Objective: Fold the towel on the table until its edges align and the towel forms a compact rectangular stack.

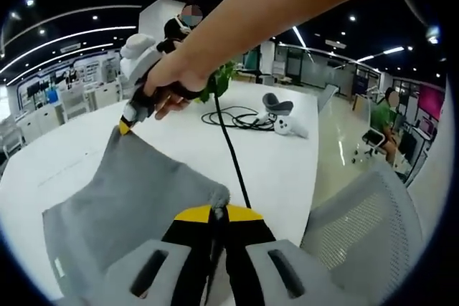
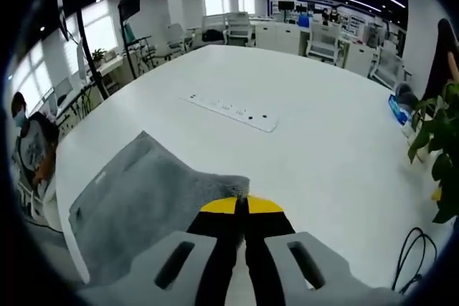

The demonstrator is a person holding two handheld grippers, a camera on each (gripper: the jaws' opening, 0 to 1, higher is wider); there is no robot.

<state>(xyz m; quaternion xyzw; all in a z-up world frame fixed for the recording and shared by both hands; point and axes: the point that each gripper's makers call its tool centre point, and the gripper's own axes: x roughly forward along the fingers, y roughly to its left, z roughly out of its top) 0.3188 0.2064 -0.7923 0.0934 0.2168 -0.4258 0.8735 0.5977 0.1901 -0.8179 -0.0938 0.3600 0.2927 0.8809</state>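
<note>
Your left gripper (image 1: 219,213) is pinching one corner of the grey towel (image 1: 136,191) between its closed yellow-tipped jaws, and your right gripper (image 2: 241,206) is clamping another corner the same way. In the left gripper view, that right gripper is also showing at the towel's far corner, held in your hand (image 1: 172,80).

The towel is being held raised along that gripped edge, sagging between the two corners, while its lower part is lying on the white table (image 2: 323,127) close to the near rim. Its cloth is looking soft and nubbly, a plain rectangle with a small label near one edge.

Beyond the towel you are getting a broad bare stretch of smooth tabletop. A white power strip (image 2: 229,111) is lying well apart from the cloth. A black cable (image 1: 233,116) and a white controller (image 1: 287,125) are sitting farther off, near a leafy plant (image 2: 434,134). A grey mesh chair (image 1: 366,227) is standing beside the table edge.
</note>
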